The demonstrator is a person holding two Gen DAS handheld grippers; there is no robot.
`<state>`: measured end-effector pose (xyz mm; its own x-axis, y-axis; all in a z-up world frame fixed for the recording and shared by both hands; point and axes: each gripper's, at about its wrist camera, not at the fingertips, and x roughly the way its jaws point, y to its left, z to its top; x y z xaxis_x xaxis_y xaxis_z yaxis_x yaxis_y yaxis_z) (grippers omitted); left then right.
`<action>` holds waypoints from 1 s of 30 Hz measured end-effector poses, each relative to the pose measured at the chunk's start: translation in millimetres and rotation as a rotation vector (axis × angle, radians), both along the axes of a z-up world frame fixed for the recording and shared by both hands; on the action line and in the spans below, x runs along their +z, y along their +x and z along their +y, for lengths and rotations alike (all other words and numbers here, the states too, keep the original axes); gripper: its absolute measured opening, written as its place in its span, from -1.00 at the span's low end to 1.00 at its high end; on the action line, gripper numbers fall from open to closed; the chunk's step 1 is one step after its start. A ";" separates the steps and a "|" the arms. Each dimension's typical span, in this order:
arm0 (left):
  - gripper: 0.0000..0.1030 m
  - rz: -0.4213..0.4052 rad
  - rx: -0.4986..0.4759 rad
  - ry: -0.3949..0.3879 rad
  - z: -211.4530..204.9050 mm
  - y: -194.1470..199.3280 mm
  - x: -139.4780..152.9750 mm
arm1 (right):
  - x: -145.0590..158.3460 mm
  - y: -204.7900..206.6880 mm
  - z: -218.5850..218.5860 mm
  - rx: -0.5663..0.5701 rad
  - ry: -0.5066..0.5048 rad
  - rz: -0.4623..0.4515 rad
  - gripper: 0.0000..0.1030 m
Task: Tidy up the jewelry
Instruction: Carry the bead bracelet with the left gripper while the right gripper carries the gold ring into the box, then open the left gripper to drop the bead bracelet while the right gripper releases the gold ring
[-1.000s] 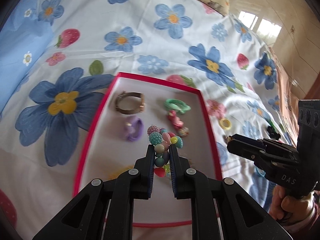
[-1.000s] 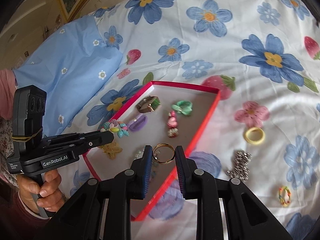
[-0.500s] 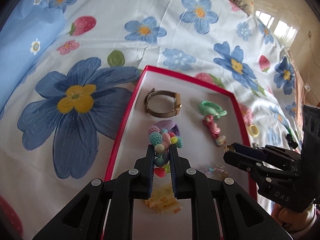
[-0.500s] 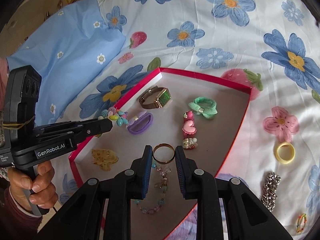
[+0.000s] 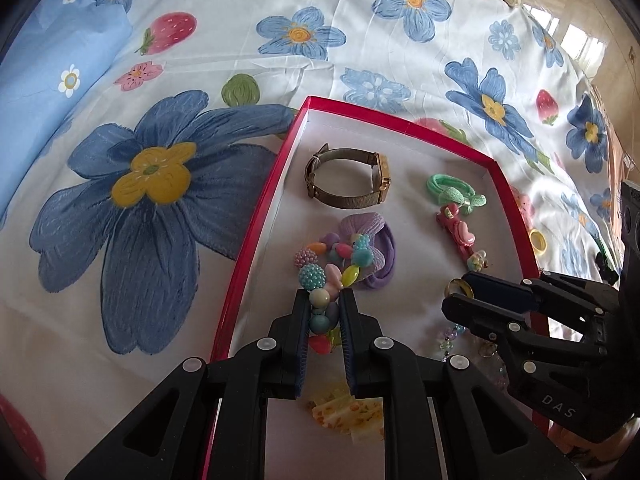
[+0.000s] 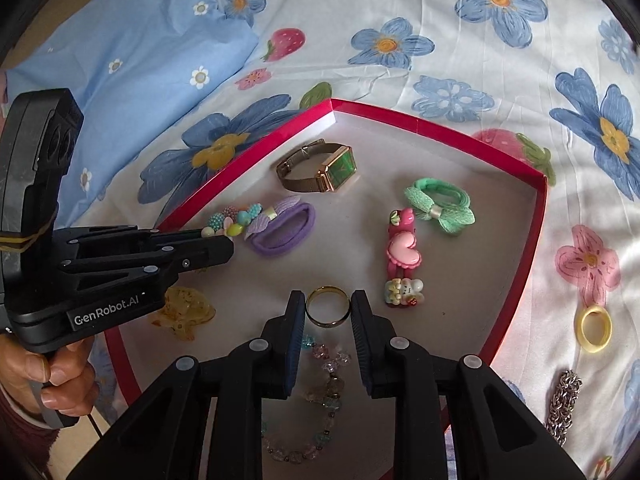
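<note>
left wrist view: the left tool [image 5: 324,300] is clamped on a bead bracelet [image 5: 334,268] over the red box [image 5: 256,236], beside the purple hair tie [image 5: 376,252]; next, lower and let go. the other tool reads "das".

right wrist view: the right tool [image 6: 328,308] pinches a gold ring [image 6: 328,311] above the box floor, near the hair clip [image 6: 402,256]; it needs a clear spot. the other tool reads "genrobot.ai".

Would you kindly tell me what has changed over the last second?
Both grippers came down over the red-rimmed tray. The left gripper stays shut on the pastel beaded bracelet, the right gripper on the gold ring. Nothing was released; the watch and hair ties lie unmoved.
</note>
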<state>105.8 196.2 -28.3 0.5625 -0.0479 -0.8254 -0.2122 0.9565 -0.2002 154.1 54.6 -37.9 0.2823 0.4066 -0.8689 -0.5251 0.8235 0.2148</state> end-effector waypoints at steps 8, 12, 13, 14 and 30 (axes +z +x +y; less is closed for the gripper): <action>-0.63 0.001 0.006 0.014 -1.5 -4.4 1.5 | 0.4 0.5 0.7 -0.003 0.000 0.004 -0.52; -0.61 -0.002 0.013 0.009 -0.5 -7.9 4.7 | 1.0 0.2 0.9 -0.005 0.004 0.007 -0.49; -0.61 -0.005 0.014 0.010 -0.3 -9.1 6.2 | 1.0 0.6 0.7 -0.006 0.005 0.008 -0.48; -0.61 -0.010 0.015 0.010 -0.4 -10.8 8.7 | 2.2 0.6 -0.4 -0.012 0.014 0.007 -0.48; -0.32 -0.102 -0.019 -0.032 -24.6 -53.4 53.9 | 64.3 -28.3 -73.8 -0.177 0.157 -0.061 -0.16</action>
